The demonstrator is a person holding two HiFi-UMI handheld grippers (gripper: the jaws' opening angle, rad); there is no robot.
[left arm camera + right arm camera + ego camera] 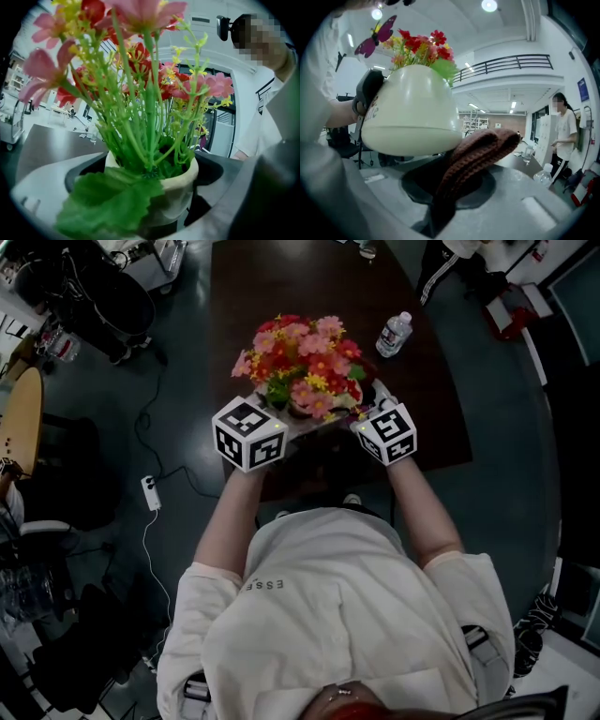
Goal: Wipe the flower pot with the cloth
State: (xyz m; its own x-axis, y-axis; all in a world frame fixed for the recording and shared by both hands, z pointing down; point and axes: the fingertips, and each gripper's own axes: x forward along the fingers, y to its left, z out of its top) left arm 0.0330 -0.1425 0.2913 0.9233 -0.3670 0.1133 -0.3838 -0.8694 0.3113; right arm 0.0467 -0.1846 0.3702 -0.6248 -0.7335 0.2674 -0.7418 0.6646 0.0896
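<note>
Dark bench [281, 296]; 1 water bottle [394, 334] beyond both tongs. Left tongs [154, 204] clamped round cream flower pot [412, 112]. Right tongs [440, 206] clenched on brown knitted cloth [480, 152], folded end against pot's lower wall, just ahead.

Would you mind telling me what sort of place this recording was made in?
Probably an open workspace or lab hall rather than a home: a railed upper gallery overlooks the room, a long dark table stands on a hard floor, and a power strip lies beside it.
</note>
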